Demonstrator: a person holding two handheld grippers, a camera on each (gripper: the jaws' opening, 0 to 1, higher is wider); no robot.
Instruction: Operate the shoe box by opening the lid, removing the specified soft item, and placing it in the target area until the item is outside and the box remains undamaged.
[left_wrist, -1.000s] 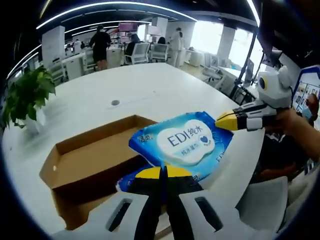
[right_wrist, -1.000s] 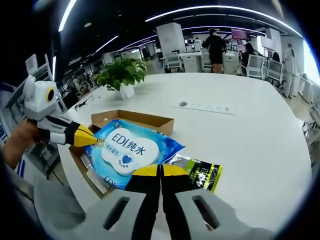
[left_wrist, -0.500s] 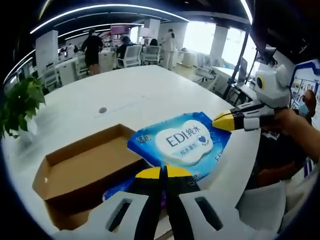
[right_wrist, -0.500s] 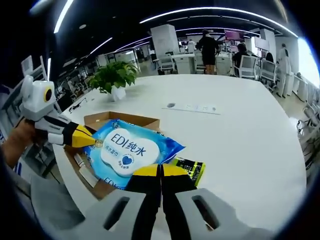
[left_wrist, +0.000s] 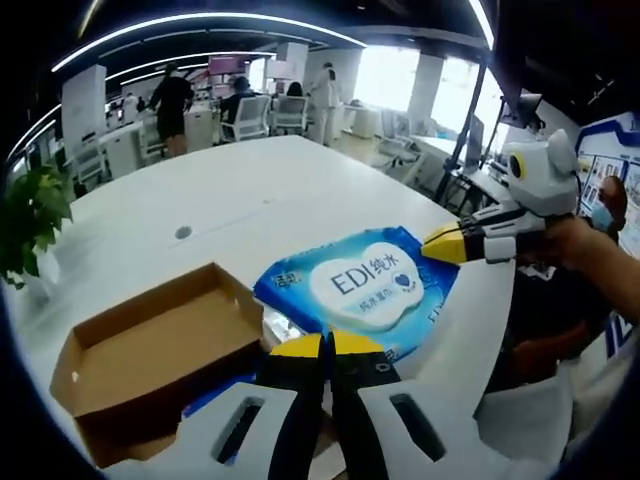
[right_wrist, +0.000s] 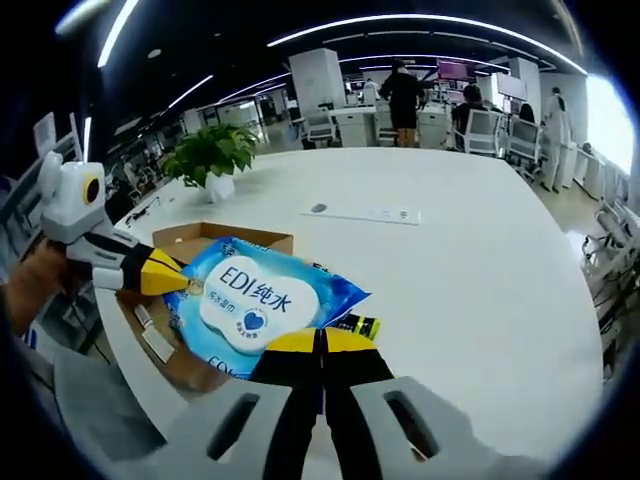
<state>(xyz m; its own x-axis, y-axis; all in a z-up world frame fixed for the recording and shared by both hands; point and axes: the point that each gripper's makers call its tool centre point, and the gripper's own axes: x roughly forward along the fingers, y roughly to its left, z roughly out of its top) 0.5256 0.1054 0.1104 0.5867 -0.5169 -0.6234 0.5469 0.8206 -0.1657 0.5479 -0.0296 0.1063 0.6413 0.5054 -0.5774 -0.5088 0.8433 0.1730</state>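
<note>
Lifted farther from the open shoe box (left_wrist: 150, 350), the wipes pack (left_wrist: 365, 285) hangs clamped between my left gripper (left_wrist: 327, 347) and right gripper (left_wrist: 447, 243), over the table (left_wrist: 250, 190).

Both views are bright, lit by long ceiling light strips (left_wrist: 200, 20) that bend into arcs with the fisheye warp. Daylight from the windows (left_wrist: 395, 75) blows out to white in the left gripper view and at the right edge of the right gripper view. The white worktop (right_wrist: 470, 240) shines with soft glare. Far desks and people look small and slightly blurred; shadows are faint.
</note>
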